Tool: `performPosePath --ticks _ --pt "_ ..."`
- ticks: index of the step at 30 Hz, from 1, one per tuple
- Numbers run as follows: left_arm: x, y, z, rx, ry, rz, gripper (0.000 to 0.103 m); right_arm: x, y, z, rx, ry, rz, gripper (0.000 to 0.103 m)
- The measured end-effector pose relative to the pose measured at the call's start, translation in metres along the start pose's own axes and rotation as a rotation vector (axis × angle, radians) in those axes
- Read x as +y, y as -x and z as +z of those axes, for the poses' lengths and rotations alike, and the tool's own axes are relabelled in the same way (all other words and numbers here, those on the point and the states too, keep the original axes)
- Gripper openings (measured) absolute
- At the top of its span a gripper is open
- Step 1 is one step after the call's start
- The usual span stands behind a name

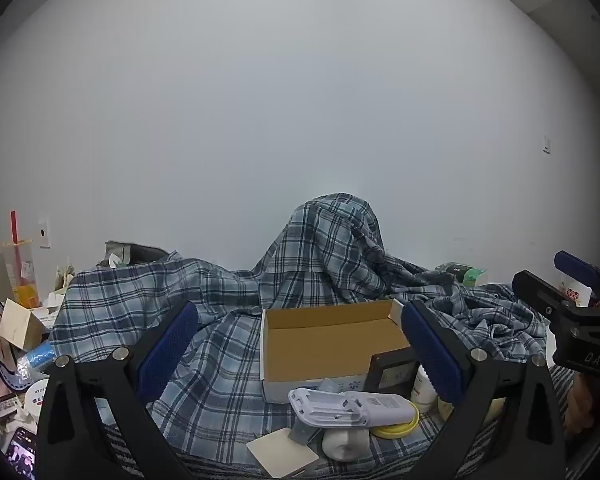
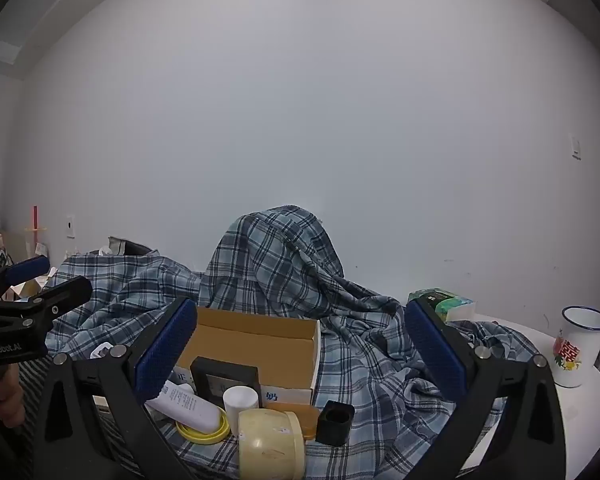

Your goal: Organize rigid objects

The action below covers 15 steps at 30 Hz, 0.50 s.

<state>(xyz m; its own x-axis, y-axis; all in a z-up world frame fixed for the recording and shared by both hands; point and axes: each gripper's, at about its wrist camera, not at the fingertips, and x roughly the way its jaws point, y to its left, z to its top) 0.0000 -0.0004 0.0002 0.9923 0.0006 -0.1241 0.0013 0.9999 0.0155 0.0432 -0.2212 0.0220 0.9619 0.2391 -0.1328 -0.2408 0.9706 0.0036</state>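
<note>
An open, empty cardboard box [image 1: 332, 340] [image 2: 256, 344] sits on a plaid cloth [image 1: 220, 360]. In front of it lie a white remote [image 1: 352, 406] [image 2: 188, 404], a yellow lid [image 1: 396, 428] [image 2: 202, 432], a black framed clock [image 1: 392, 372] [image 2: 224, 380], a white cylinder [image 2: 241, 400], a cream jar on its side [image 2: 270, 440], a black cube cup [image 2: 335, 422] and a flat white square [image 1: 282, 456]. My left gripper [image 1: 300, 352] is open and empty above them. My right gripper [image 2: 300, 356] is open and empty, also seen in the left wrist view [image 1: 572, 292].
A white enamel mug [image 2: 580, 348] and a green tissue pack [image 2: 444, 304] stand at the right. A drink cup with a red straw [image 1: 20, 272], a phone [image 1: 20, 452] and small boxes crowd the left. The cloth drapes over a tall hump [image 1: 332, 248] against the wall.
</note>
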Motion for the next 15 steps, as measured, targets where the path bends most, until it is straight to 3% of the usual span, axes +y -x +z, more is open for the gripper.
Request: performPosePath --ticks 15 --pt "-0.009 0.007 -0.002 -0.042 -0.028 -0.004 0.103 0.005 -0.002 -0.001 -0.005 0.032 0.017 0.103"
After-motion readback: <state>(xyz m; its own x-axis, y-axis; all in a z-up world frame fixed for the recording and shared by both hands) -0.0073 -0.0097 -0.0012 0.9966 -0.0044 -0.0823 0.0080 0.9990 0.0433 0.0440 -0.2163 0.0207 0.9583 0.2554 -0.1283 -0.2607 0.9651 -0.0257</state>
